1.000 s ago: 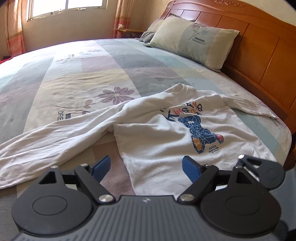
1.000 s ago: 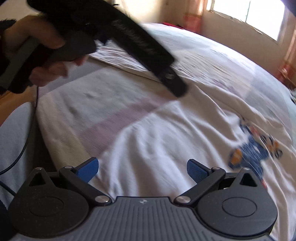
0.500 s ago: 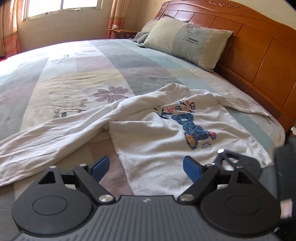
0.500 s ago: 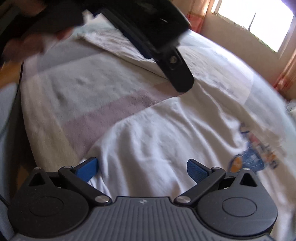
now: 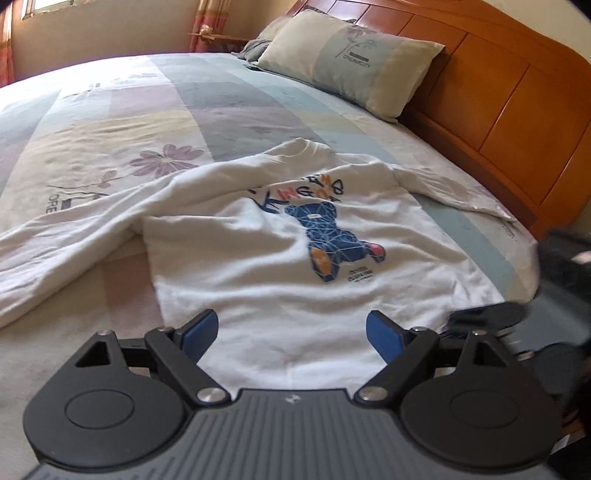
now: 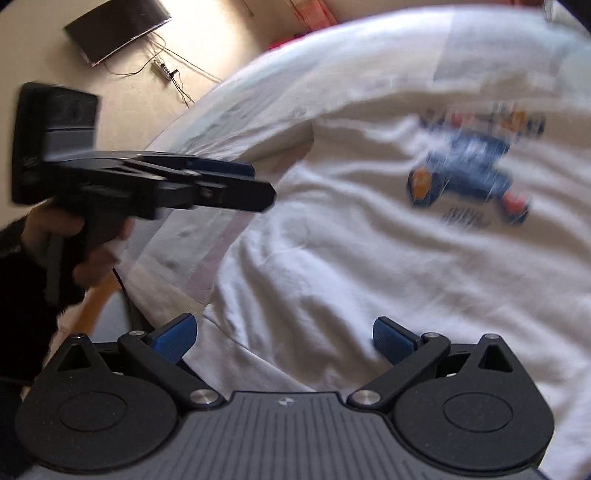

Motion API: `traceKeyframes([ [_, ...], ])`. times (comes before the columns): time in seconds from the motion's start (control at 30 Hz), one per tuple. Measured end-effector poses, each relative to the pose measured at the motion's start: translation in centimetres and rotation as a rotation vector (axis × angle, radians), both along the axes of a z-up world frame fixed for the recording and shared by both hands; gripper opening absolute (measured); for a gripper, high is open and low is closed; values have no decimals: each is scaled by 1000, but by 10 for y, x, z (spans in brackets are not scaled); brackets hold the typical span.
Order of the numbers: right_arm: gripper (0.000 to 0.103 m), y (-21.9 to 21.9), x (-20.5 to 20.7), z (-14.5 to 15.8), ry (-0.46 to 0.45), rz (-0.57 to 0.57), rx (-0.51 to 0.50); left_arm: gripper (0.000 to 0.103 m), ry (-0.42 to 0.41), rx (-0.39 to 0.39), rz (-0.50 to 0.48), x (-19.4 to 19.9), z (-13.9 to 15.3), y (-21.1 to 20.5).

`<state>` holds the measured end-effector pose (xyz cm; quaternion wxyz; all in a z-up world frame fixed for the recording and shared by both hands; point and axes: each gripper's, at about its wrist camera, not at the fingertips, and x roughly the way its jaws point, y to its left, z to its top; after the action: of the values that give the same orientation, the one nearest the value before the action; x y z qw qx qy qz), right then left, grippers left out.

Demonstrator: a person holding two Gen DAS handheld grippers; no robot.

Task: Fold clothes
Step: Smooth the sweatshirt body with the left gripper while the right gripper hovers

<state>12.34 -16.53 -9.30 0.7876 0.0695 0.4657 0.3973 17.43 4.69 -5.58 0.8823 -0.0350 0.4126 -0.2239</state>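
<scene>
White sweatshirt (image 5: 295, 258) lies flat on bed (image 5: 110, 110), hem nearest both grippers, long axis running away; left gripper (image 5: 291, 328) and right gripper (image 6: 284, 336) jaws released, right apparently nearer despite blur.

Both grippers swung in toward the near hem, right one rolled hard

Left gripper (image 5: 291, 332) has crept closer over the white sweatshirt (image 5: 280, 258), so the bear print (image 5: 332, 240) sits bigger and nearer the middle of its view, and the window has nearly slid out of the top-left corner. The right gripper (image 5: 487, 317) now pokes in blurred at that view's right edge, further in than before. From the right wrist the whole scene has tilted: the wall, a dark screen (image 6: 118, 26) and cables are now up top, the left gripper (image 6: 221, 181) has dropped from the top edge to mid-left with the hand (image 6: 92, 236) under it, and the hem now lies between the right gripper's (image 6: 284, 339) wide-apart fingers.
</scene>
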Motion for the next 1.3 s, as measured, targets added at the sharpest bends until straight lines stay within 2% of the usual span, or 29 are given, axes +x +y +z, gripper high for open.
traceKeyframes([
  [0.13, 103, 10, 23, -5, -130, -28, -55, 87, 3, 14, 17, -4, 3, 2],
  [0.17, 103, 8, 31, -5, -136, -48, -64, 87, 4, 17, 24, -5, 4, 4],
  [0.27, 103, -7, 44, 5, -76, -71, -21, 87, 5, 22, 48, -8, 7, 10],
  [0.37, 103, -31, 34, 27, -139, -79, -62, 88, 12, 12, 51, -10, 6, 14],
  [0.43, 103, -51, 27, 34, -149, -117, -102, 88, 28, 15, 39, -10, 2, 9],
  [0.5, 103, -76, 25, 32, -113, -167, -116, 88, 43, 18, 10, -9, -2, 0],
  [0.67, 103, -132, 25, 2, 103, -289, -35, 88, 72, 4, -66, -7, -12, -29],
  [0.73, 103, -145, 28, -8, 95, -339, -27, 88, 83, -2, -81, -6, -14, -38],
  [0.87, 103, -149, 46, -13, 0, -423, -48, 88, 102, 6, -98, -8, -17, -52],
  [0.97, 103, -148, 52, -5, 5, -435, -60, 88, 85, 54, -104, -15, -16, -59],
  [1.03, 103, -151, 41, 9, -15, -418, -63, 88, 75, 77, -115, -22, -15, -63],
  [1.13, 103, -160, 14, 20, 9, -393, -39, 88, 84, 92, -151, -33, -19, -68],
  [1.3, 103, -170, -37, 8, 85, -420, -33, 88, 150, 108, -173, -44, -40, -69],
])
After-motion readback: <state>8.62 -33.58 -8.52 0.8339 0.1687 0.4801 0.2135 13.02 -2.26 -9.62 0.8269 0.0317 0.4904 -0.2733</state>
